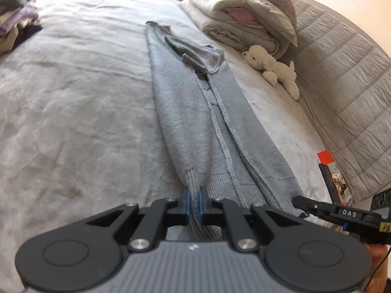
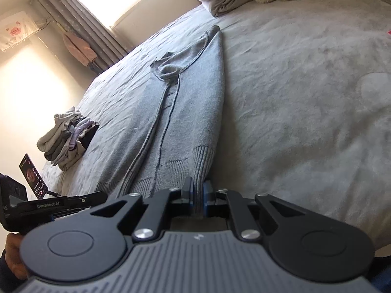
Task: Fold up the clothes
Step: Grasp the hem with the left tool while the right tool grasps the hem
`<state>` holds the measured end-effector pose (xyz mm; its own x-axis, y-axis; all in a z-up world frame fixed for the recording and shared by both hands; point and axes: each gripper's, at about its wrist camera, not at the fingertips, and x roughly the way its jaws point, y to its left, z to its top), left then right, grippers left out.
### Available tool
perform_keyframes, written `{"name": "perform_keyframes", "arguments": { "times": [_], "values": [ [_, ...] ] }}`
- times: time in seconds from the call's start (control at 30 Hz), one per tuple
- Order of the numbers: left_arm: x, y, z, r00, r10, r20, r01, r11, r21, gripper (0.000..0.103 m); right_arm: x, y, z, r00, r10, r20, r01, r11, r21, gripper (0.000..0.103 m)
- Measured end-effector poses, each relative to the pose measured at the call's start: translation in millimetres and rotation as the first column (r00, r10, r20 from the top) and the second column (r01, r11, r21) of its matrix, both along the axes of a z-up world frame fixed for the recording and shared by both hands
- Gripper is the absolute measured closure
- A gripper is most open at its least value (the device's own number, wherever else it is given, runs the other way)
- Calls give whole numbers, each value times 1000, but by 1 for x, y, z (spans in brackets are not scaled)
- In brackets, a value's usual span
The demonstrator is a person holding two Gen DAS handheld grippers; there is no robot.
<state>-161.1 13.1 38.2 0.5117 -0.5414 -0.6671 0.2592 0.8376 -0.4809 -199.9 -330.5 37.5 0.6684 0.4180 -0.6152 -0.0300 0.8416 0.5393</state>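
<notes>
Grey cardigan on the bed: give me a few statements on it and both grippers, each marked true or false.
1. The left gripper is shut on the grey cardigan at its ribbed hem. True.
2. The right gripper hangs open above the cardigan. False: it is shut on the ribbed hem too.
3. The cardigan lies stretched out lengthwise on the bed. True.
4. The white plush toy lies on top of the cardigan. False: it lies apart, near the folded duvet.
5. A stack of folded clothes sits on the bed. True.
</notes>
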Motion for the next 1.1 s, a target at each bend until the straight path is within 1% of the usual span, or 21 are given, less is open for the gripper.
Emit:
{"name": "perform_keyframes", "arguments": {
  "times": [0.03,0.1,0.13,0.17,0.2,0.23,0.27,0.3,0.4,0.53,0.6,0.63,0.67,0.7,0.77,0.93,1.1],
  "values": [
    [1,0,-1,1000,-1,-8,1,1000,4,95,1,1,-1,1000,0,-1,0,1000,-8,94],
    [3,1,-4,1000,-2,-27,2,1000,11,94,6,3,-6,1000,12,-19,-13,999,-29,89],
    [5,2,-6,999,-2,-37,3,1000,14,94,7,2,-8,999,12,-31,-13,999,-35,85],
    [4,4,-6,999,2,-36,-2,1000,11,92,8,1,-10,999,5,-43,-7,999,-36,85],
    [4,6,-5,999,7,-35,-7,1000,7,87,8,-2,-10,999,-3,-48,1,1000,-29,84],
    [3,8,-5,999,13,-33,-13,1000,-2,85,7,-6,-10,999,-12,-44,11,1000,-12,80],
    [3,10,-5,999,19,-34,-20,1000,-13,77,6,-8,-10,999,-19,-40,20,1000,4,71],
    [4,10,-7,999,21,-40,-22,999,-23,69,5,-10,-9,999,-25,-34,26,999,20,67],
    [4,5,-14,998,3,-60,-6,999,-48,65,4,-12,-10,999,-27,-34,29,998,49,65],
    [1,-5,-20,999,-2,-49,0,999,-42,63,7,-7,-14,998,-18,-54,20,999,41,65],
    [0,-11,-22,999,-3,-37,2,1000,-31,64,7,-4,-15,998,-15,-61,16,1000,27,65],
    [-1,-12,-22,999,-2,-33,1,1000,-25,65,7,-2,-16,998,-10,-62,11,1000,14,75],
    [-1,-13,-23,1000,-1,-30,1,1000,-20,81,8,0,-16,998,-5,-63,5,1000,1,90],
    [-1,-15,-25,999,0,-40,0,1000,-11,94,8,2,-17,998,-1,-63,0,1000,-12,90],
    [1,-14,-27,999,7,-52,-8,1000,-10,95,7,5,-15,999,4,-50,-6,999,-32,92],
    [-6,-16,-17,999,6,-33,-5,999,41,97,1,6,-11,1000,2,-24,-3,998,-57,94],
    [-22,-10,-6,1000,14,-16,-13,998,67,97,-10,7,0,1000,7,-9,-8,998,-60,95]
  ]
}}
